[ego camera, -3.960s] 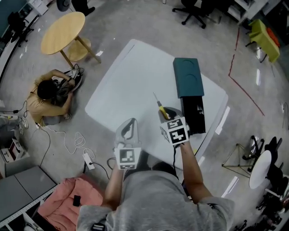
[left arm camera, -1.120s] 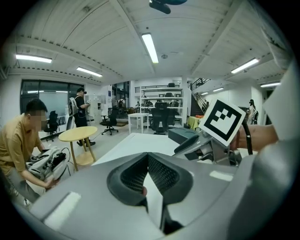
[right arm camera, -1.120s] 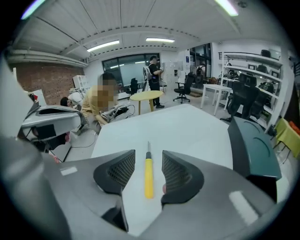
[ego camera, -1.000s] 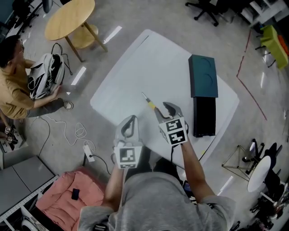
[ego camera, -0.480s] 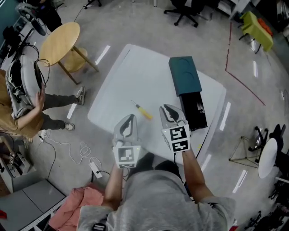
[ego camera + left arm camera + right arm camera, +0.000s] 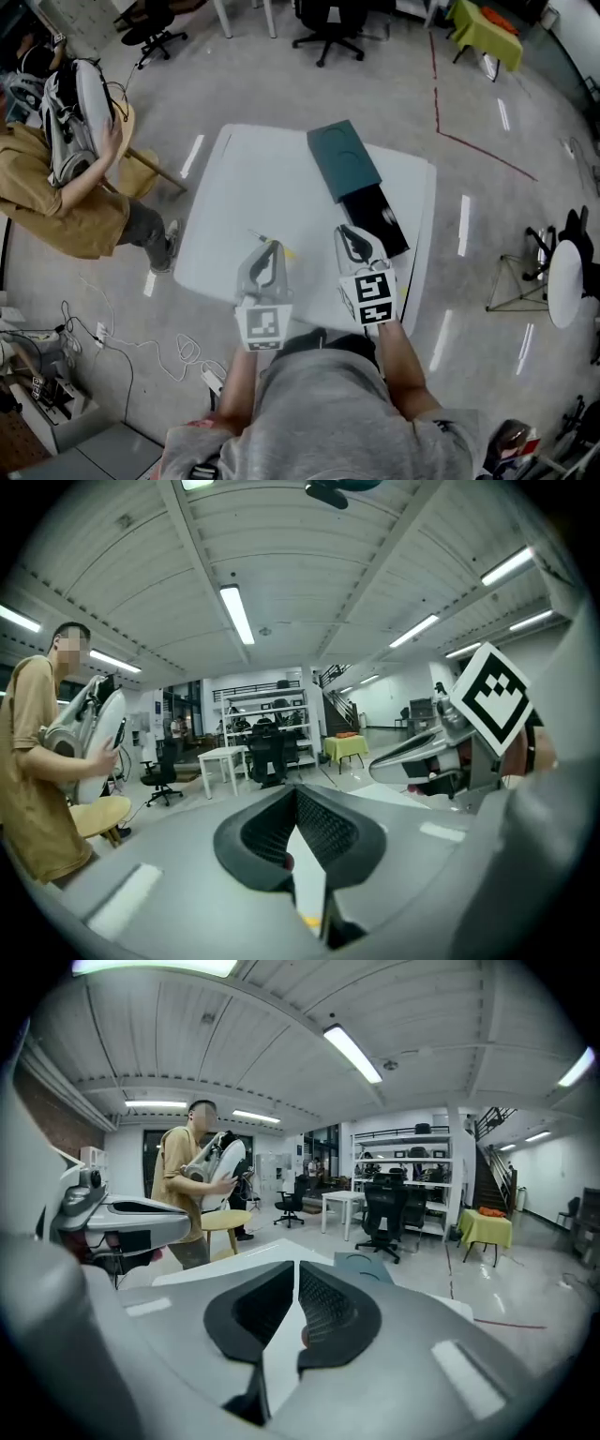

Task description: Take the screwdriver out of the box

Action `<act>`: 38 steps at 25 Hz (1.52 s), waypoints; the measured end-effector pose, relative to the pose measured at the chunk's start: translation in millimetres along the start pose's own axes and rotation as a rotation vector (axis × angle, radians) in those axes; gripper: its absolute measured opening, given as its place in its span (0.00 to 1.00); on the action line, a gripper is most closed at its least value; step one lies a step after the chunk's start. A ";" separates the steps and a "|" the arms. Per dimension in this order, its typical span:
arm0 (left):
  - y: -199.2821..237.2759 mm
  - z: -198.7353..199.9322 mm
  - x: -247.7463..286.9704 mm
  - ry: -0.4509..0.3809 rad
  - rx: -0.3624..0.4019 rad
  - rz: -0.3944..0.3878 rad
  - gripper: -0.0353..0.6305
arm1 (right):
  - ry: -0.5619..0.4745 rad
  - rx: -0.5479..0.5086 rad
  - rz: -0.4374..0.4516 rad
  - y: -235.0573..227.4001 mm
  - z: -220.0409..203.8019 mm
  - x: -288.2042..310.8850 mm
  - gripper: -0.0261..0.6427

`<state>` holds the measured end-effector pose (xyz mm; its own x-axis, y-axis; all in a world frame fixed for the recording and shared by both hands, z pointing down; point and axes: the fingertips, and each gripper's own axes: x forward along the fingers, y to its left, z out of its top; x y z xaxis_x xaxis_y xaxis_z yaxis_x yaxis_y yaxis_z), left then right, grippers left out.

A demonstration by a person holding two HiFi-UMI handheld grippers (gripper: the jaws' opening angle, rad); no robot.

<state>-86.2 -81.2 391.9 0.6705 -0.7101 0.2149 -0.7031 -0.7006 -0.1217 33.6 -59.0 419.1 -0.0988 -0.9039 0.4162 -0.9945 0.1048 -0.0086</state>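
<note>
The screwdriver (image 6: pixel 287 251) lies out on the white desk (image 6: pixel 244 178), at about 8 o'clock from the box (image 6: pixel 343 161). Its yellow handle seems partly hidden behind the left gripper (image 6: pixel 271 247). That gripper's jaws are pressed together and empty. The right gripper (image 6: pixel 346 232), with the box at its 12 o'clock, is closing its jaws, tips meeting on nothing.

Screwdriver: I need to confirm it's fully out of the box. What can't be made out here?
Screwdriver: head view, handle mostly hidden behind the left gripper; tip too small to read.
Box: head view, its open black tray is too dark and small to see contents.
Left gripper view: only a yellow sliver shows below the jaws.
</note>
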 end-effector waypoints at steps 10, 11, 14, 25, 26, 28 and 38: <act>-56.4 17.9 16.1 -0.033 0.042 -0.145 0.07 | -0.025 0.066 -0.138 -39.9 -13.5 -54.3 0.04; -61.6 19.3 17.0 -0.036 0.046 -0.156 0.07 | -0.024 0.070 -0.148 -43.2 -15.4 -58.8 0.04; -78.9 23.1 17.9 -0.044 0.061 -0.186 0.07 | -0.029 0.081 -0.172 -52.6 -20.6 -73.3 0.04; -107.8 25.4 18.1 -0.042 0.088 -0.226 0.07 | -0.044 0.095 -0.196 -66.5 -29.2 -93.9 0.04; -109.6 24.3 17.8 -0.042 0.088 -0.226 0.07 | -0.045 0.095 -0.198 -67.4 -31.1 -94.7 0.04; -112.4 22.2 17.7 -0.042 0.087 -0.228 0.07 | -0.054 0.092 -0.205 -70.0 -34.2 -95.3 0.04; -100.3 23.9 18.3 -0.032 0.083 -0.224 0.07 | -0.041 0.093 -0.201 -65.1 -26.7 -88.9 0.04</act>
